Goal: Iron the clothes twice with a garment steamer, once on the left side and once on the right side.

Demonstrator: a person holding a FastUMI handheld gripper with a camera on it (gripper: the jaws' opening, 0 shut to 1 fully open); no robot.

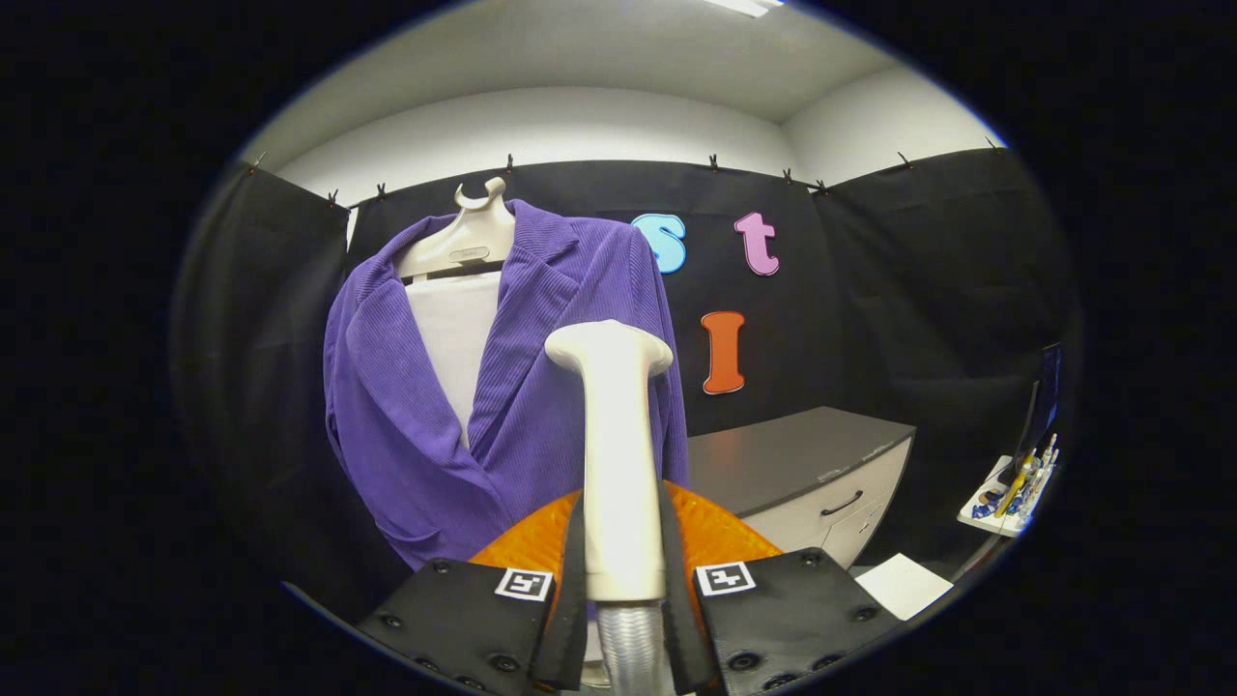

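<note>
Two fingers of the gripper (623,580) are clamping the steamer (614,454) handle upright, head facing the near purple jacket (541,406).

The gripper (623,570) points forward and slightly upward into the booth, its two fingers standing near and nearly parallel with only a narrow gap between them. Both fingers (572,570) press against the sides of the steamer handle (617,464), one on its left and one on its right, so the jaws are closed on it and hold it upright. The handle rises from between the fingers and ends in its wider head just beyond their tips.
</note>
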